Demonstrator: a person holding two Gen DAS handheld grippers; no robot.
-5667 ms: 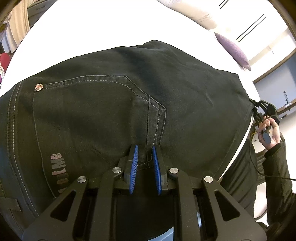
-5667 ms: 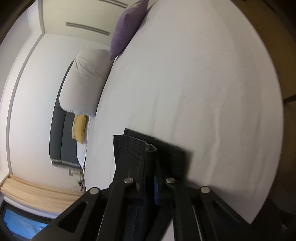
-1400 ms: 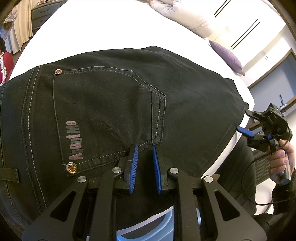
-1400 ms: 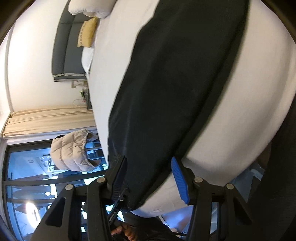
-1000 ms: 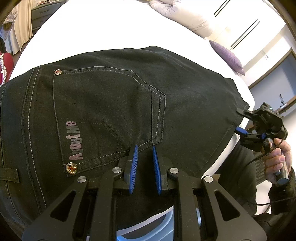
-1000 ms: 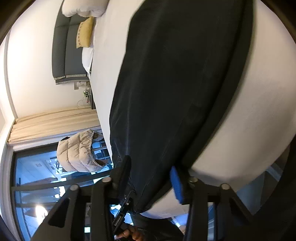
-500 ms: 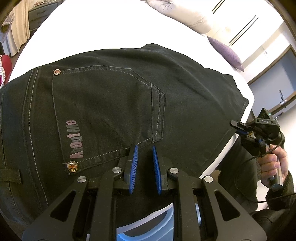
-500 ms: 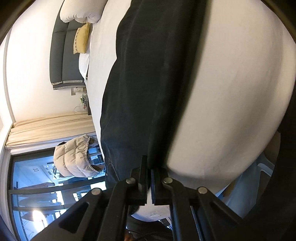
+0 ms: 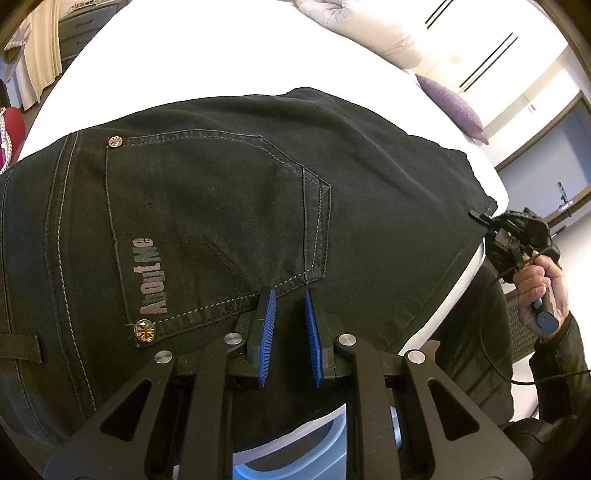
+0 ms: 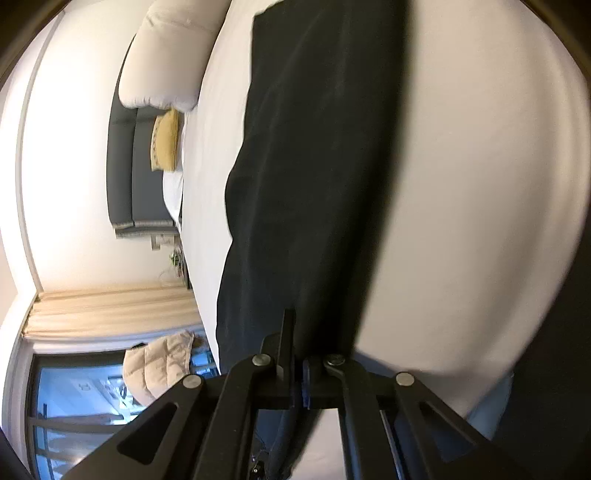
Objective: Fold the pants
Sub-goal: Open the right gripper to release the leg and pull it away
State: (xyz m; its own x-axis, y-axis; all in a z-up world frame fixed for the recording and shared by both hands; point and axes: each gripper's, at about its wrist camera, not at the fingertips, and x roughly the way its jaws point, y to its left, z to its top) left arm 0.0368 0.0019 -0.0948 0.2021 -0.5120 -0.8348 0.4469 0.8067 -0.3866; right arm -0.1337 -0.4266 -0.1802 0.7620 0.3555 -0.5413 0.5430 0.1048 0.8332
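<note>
Black pants [image 9: 229,206] lie flat on the white bed [image 9: 207,55], back pocket and "AboutMe" print up. My left gripper [image 9: 289,295] is open, its blue pads just above the pocket's lower corner, holding nothing. My right gripper [image 9: 484,221] shows at the pants' right edge in the left wrist view. In the right wrist view it [image 10: 297,339] is shut on the pants' edge [image 10: 317,177], the dark cloth running away from the jaws across the bed [image 10: 461,184].
A grey pillow [image 9: 362,33] and a purple cushion [image 9: 454,107] lie at the far side of the bed. A dark headboard [image 10: 136,177], a yellow cushion [image 10: 166,140], curtains [image 10: 110,310] and a window show in the right wrist view.
My right gripper has closed from wide open onto the edge of the pants. My left gripper has stayed open over the pocket, hardly moving.
</note>
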